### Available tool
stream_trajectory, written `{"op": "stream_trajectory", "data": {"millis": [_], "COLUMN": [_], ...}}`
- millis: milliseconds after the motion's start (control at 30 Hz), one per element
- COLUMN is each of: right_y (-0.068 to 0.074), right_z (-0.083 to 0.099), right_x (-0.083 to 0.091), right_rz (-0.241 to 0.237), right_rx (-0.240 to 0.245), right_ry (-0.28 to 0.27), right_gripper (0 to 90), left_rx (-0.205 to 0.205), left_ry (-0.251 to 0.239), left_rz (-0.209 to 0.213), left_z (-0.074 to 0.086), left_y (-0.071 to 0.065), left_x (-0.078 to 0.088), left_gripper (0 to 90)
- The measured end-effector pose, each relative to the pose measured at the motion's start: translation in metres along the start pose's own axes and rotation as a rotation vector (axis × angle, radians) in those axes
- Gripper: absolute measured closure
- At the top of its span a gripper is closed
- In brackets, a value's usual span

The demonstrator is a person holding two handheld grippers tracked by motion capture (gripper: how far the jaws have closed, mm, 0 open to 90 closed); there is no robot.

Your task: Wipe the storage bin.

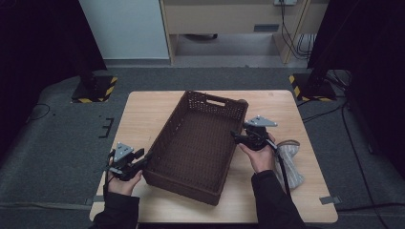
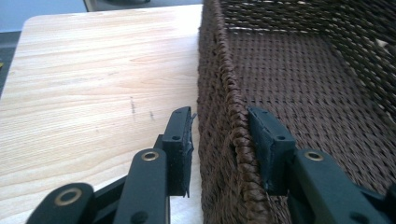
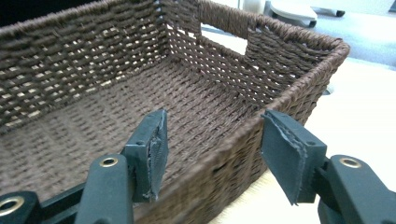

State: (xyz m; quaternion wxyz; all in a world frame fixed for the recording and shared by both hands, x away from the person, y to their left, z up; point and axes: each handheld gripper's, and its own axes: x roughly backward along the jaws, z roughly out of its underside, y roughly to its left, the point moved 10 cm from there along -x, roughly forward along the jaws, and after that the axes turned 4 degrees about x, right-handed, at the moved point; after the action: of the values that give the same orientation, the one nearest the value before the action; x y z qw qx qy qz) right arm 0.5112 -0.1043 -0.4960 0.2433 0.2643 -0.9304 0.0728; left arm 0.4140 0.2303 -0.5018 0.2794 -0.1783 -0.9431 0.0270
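Note:
A dark brown woven basket point(image 1: 212, 100) with a handle cut-out in its far wall sits slantwise on the middle of the wooden table point(image 1: 143, 114). My left gripper point(image 1: 145, 157) is at the basket's near-left corner. In the left gripper view its jaws straddle the left wall point(image 2: 219, 107); the inner pad point(image 2: 268, 140) rests by the braided rim and the outer pad point(image 2: 180, 140) stands a little off the wall. My right gripper point(image 1: 236, 136) straddles the right wall point(image 3: 280, 100), its jaws wide and both pads clear of the weave. The basket is empty.
A grey mesh-patterned bag point(image 1: 289, 164) lies on the table just right of my right hand. Black stands with yellow-striped bases point(image 1: 95, 90) rest on the floor past the table's far corners. Bare wood point(image 2: 93, 84) stretches left of the basket.

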Motion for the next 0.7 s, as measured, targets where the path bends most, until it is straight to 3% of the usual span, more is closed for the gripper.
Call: {"op": "stream_trajectory", "data": {"millis": [300,500,600,700], "right_y": [0.003,0.007,0.009,0.011], "right_z": [0.008,0.011,0.013,0.013], "right_x": [0.003,0.011,0.016,0.020], "right_rz": [0.002,0.012,0.019,0.014], "right_rx": [0.004,-0.014,-0.018,-0.010], "right_ry": [0.024,0.018,0.022,0.034], "right_gripper": [40.1,41.1,41.4,43.8], "left_rx": [0.019,0.028,0.018,0.033], "left_ry": [0.001,-0.022,-0.013,-0.001], "left_rz": [0.001,0.014,0.004,-0.002], "left_z": [-0.009,-0.008,-0.004,-0.003], "left_y": [0.012,0.009,0.009,0.014], "left_x": [-0.011,-0.002,0.001,-0.001], "left_gripper": [59.3,53.6,56.4,61.7]}}
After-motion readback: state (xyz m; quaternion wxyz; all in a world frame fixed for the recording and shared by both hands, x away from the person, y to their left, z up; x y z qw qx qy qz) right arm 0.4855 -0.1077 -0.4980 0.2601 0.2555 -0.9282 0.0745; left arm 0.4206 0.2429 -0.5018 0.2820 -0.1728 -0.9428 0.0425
